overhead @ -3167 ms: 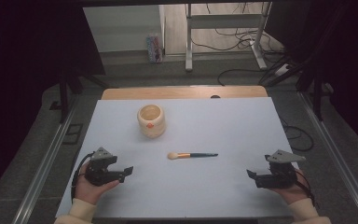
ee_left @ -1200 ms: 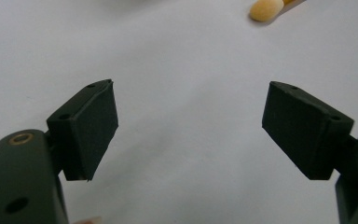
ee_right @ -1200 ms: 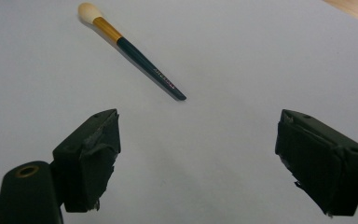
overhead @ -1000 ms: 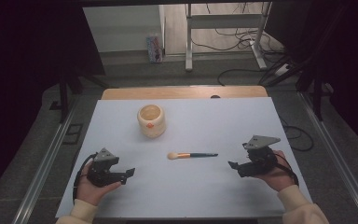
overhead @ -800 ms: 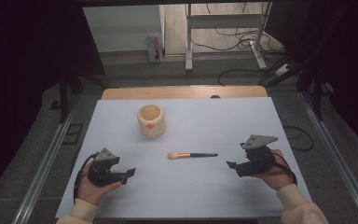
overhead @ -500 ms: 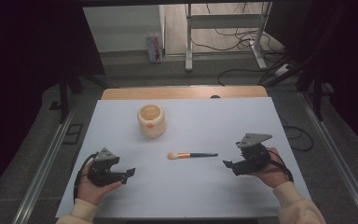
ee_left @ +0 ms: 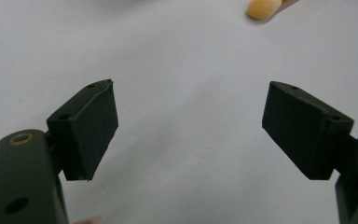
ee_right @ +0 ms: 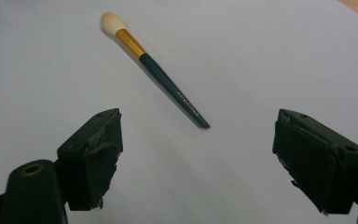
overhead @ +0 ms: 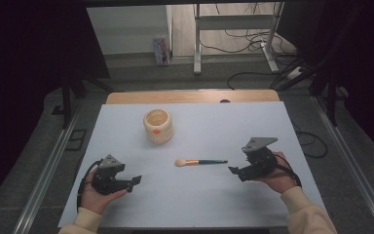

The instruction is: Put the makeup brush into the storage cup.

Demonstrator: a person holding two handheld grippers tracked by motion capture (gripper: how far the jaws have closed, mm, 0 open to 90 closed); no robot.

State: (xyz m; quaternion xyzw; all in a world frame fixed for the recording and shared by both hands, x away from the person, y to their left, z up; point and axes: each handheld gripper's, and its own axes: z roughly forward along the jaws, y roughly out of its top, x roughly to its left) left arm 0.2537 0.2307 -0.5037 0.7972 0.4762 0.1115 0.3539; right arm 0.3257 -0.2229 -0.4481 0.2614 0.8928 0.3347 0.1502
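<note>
Right claw [overhead: 234, 171] wide, level, just beside brush [overhead: 200, 162] handle

A dark teal handle, gold band and cream tip are seen on the brush [ee_right: 154, 68]; the cup [overhead: 158, 126] is cream, the table [overhead: 253, 122] white.

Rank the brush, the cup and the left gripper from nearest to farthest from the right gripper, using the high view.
1. Brush: just left of the right gripper, handle tip towards it.
2. Cup: farther left and towards the table's back.
3. Left gripper: across the table, near the front left.
</note>
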